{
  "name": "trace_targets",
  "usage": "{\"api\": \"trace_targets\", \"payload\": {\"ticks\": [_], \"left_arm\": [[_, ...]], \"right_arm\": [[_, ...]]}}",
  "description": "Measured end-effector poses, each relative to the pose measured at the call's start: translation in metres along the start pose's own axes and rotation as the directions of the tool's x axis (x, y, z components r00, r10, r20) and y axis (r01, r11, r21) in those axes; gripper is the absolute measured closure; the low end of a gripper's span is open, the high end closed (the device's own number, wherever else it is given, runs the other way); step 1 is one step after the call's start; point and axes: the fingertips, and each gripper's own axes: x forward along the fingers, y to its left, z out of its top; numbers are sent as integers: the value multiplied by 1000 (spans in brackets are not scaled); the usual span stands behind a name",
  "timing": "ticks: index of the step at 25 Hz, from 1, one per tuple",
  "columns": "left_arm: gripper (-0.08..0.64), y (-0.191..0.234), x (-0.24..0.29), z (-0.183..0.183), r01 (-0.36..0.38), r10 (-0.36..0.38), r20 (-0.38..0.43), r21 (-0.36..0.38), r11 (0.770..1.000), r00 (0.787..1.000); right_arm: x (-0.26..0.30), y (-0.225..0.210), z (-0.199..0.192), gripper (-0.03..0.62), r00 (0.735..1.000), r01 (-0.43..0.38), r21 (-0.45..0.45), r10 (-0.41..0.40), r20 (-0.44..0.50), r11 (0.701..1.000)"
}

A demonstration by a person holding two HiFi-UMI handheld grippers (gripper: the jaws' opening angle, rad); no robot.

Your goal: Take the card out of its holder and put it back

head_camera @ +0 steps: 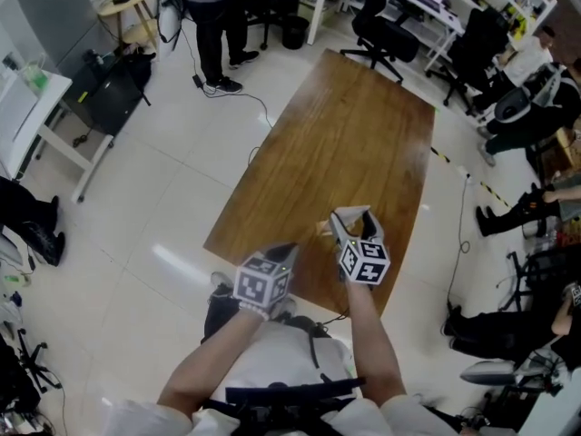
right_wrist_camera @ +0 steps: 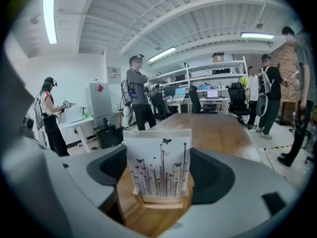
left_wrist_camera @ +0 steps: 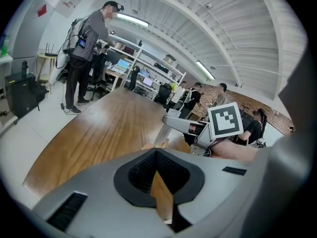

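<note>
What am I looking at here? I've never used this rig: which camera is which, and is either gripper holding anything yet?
No robot: a person holds a two-jaw gripper in each hand. The head view looks down from their head at the table, the left gripper and the right gripper. The other two pictures come from cameras riding on each gripper. On the table a card stands in its wooden holder. The right gripper's jaws stand wide open either side of the card, not visibly pressing. The left gripper's jaws sit close together; whether they hold anything I cannot tell.
</note>
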Motion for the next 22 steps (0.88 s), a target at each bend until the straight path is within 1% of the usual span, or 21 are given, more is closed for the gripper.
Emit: {"api": "trace_targets", "payload": {"ticks": [5,9,22], "left_arm": [[566,0,3,-1,-3,3,-10,-5,1000,1000],[566,-2,5,-2,-1,1,-16,-6,1000,1000],[566,2,10,-3,-2,2,-28,-1,1000,1000]], "right_arm": [[-2,-1,1,170,1000,6,-20,-7,-6,1000],[0,-3,-6,169,1000,16,-10,-16,-11,1000],[6,-5,-8,164,1000,17,-17,-17,-22,1000]]}}
